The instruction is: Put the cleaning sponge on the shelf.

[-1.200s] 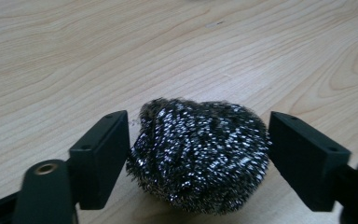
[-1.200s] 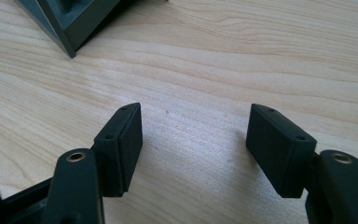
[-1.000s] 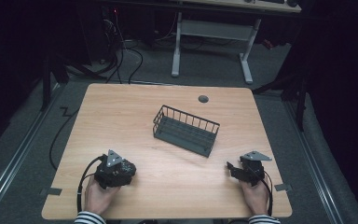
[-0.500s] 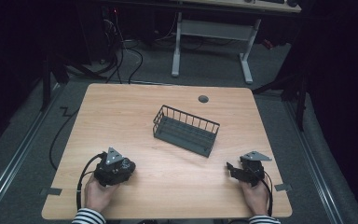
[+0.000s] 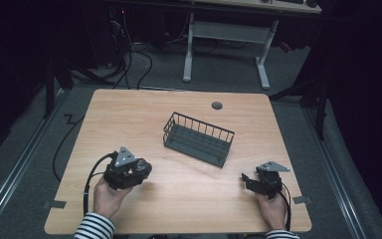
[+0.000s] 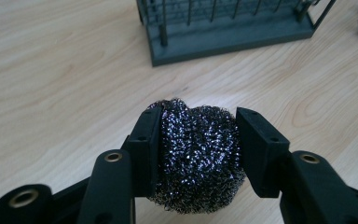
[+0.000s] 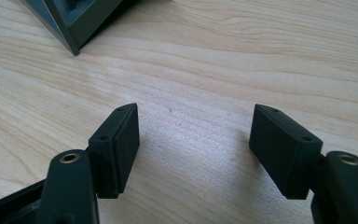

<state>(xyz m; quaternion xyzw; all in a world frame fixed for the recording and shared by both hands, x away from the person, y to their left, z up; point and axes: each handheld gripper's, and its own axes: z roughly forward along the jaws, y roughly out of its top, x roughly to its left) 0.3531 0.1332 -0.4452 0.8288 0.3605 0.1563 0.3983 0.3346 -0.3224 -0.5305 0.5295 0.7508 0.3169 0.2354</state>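
Dark room, grey floor [image 5: 229, 69], white desk frame [image 5: 226, 37].

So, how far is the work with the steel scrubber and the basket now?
Done: the left claw is shut on the steel scrubber, its pads pressing both sides. In hand: the scrubber is carried near the table's front left, apart from the wire basket. Left: it probably has to go into the basket, which looks empty. The right claw is open, holding nothing.

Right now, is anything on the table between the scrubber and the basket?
No. In the left gripper view, only bare wood lies between the scrubber, held in the left tongs, and the basket.
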